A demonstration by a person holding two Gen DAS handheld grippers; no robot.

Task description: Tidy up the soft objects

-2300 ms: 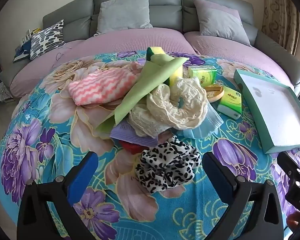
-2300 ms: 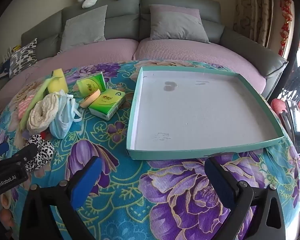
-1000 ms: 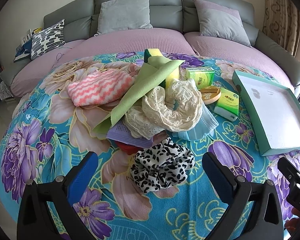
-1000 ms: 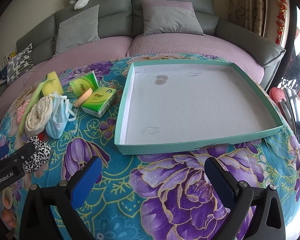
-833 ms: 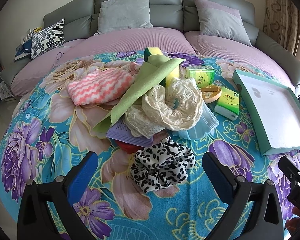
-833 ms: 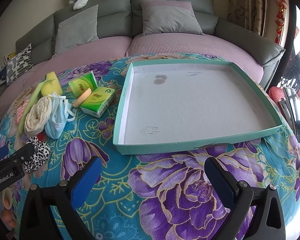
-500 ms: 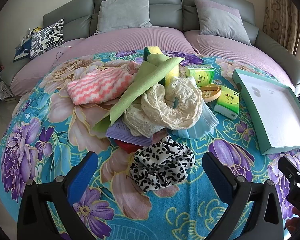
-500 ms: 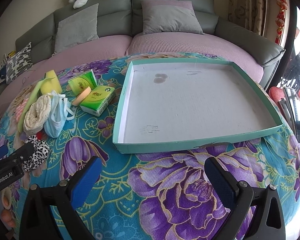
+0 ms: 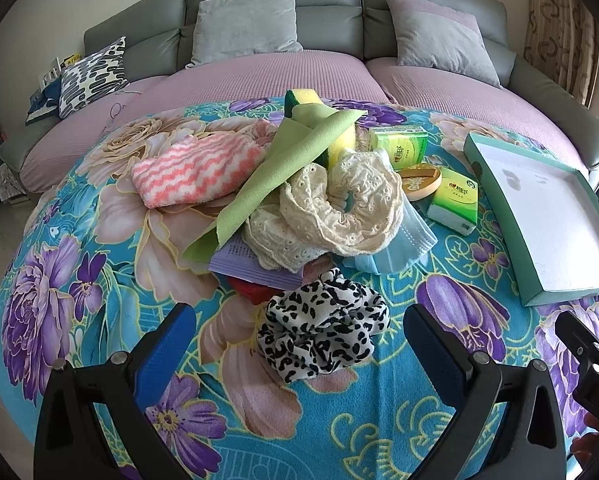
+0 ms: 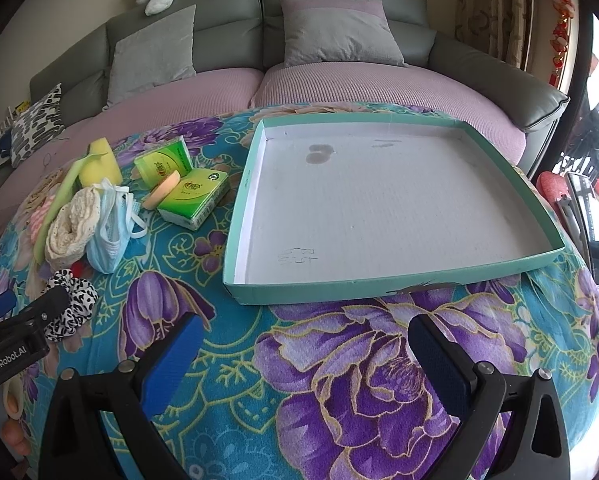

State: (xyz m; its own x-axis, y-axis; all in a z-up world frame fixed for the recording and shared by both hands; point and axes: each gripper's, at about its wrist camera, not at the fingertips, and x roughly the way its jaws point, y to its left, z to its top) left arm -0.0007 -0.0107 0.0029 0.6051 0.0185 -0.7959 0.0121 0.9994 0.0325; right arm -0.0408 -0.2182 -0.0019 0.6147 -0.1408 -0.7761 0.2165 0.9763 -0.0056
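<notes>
Little is altered from the earlier views: the left tool (image 9: pixel 299 344) is still spread wide and empty, framing the leopard-print scrunchie (image 9: pixel 323 330) a shade closer than before, while the right tool (image 10: pixel 303 354), also wide and empty, is kept hovering just short of the teal tray (image 10: pixel 379 288). Nothing has been lifted, so the sorting is judged not yet begun, with the scrunchie the likely first pick.

On the floral surface (image 9: pixel 99 300) one pile is seen. Counted in it are:
- one cream lace scrunchie (image 9: pixel 343 208)
- one pink zigzag towel (image 9: pixel 195 172)
- one green cloth (image 9: pixel 287 160)
- one yellow sponge (image 9: pixel 301 98)
- one blue face mask (image 9: pixel 399 248)
- one lilac item and one red one, mostly buried

Beside it lie two green tissue packs (image 9: pixel 453 204) and one round puff (image 9: pixel 421 182). The tray holds nothing.
</notes>
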